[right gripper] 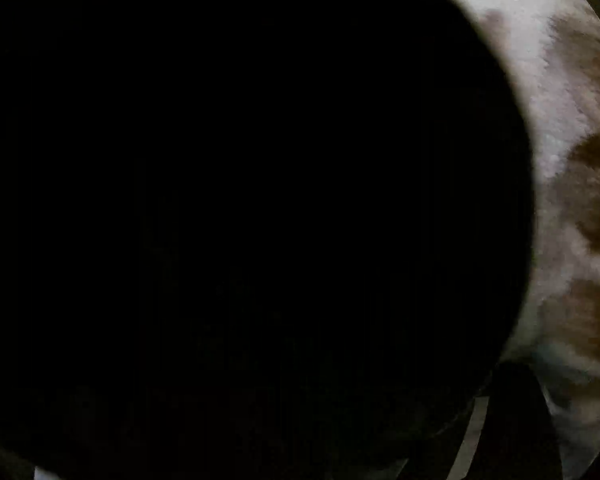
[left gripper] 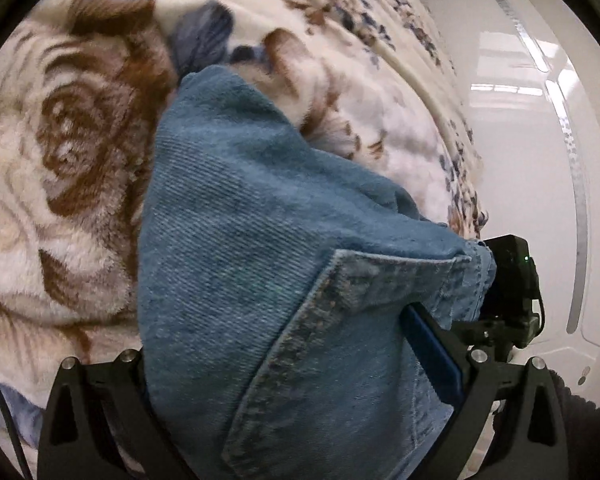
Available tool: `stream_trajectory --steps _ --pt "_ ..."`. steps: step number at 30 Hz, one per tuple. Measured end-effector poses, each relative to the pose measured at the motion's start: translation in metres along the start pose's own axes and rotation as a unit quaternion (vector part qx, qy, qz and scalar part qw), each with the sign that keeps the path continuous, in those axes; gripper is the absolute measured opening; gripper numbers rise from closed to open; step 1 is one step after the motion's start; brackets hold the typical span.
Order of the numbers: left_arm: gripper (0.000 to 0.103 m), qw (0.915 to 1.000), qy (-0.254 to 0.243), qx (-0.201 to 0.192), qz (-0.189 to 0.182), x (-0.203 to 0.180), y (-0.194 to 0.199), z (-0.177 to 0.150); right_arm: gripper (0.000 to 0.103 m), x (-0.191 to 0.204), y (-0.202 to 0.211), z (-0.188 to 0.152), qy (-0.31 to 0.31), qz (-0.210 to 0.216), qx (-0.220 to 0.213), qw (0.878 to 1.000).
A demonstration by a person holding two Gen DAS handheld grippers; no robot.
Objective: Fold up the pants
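Your work surface is a plush blanket in cream, printed with big brown roses and a few blue leaves; its pile looks thick and rumpled. Beyond the blanket's far edge, to the right in the left wrist view, stands a glossy white panel with a curved metallic strip running down it and light reflecting off it.

The pants are blue denim, bunched into a thick fold that rises from the blanket toward your left gripper. A stitched double seam runs diagonally across the near part of the cloth, and a hemmed edge crosses above it. The denim fills the space between the left gripper's fingers and drapes over them; the jaws appear clamped on the cloth, though the contact itself is hidden under the fabric. The far end of the fold rests on the blanket, beside a blue leaf.

Just past the denim's right corner, off the blanket's edge, a black device with a small green light shows; you cannot tell from here whether it is your right gripper.

The right wrist view is almost wholly black, covered close to the lens. Only a sliver of the blanket appears at its right edge, blurred. You cannot tell how the right jaws stand, nor what they touch.
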State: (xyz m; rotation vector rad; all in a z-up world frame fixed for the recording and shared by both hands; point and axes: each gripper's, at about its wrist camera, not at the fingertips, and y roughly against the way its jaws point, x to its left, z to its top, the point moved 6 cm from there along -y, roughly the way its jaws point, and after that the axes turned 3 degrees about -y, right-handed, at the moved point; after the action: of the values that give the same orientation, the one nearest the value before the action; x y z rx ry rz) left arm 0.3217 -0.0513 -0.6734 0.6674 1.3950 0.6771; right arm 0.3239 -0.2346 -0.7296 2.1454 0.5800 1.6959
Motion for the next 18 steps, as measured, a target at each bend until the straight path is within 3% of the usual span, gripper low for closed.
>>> stream_trajectory --steps 3,6,13,18 --pt "0.100 1.0000 -0.005 -0.004 0.000 -0.006 0.004 -0.001 0.060 0.007 -0.002 -0.007 0.007 -0.024 -0.004 1.000" --pt "0.099 1.0000 -0.006 -0.004 -0.002 -0.010 0.011 -0.002 0.054 0.012 0.001 -0.016 0.003 -0.034 -0.004 0.999" --pt "0.099 0.9996 -0.026 -0.008 0.001 -0.032 0.033 0.008 0.049 0.032 0.029 -0.002 -0.002 -0.016 -0.008 1.000" --pt "0.099 0.9987 -0.040 -0.031 0.001 -0.049 0.060 0.038 0.049 0.061 0.057 0.015 0.018 -0.005 -0.031 0.999"
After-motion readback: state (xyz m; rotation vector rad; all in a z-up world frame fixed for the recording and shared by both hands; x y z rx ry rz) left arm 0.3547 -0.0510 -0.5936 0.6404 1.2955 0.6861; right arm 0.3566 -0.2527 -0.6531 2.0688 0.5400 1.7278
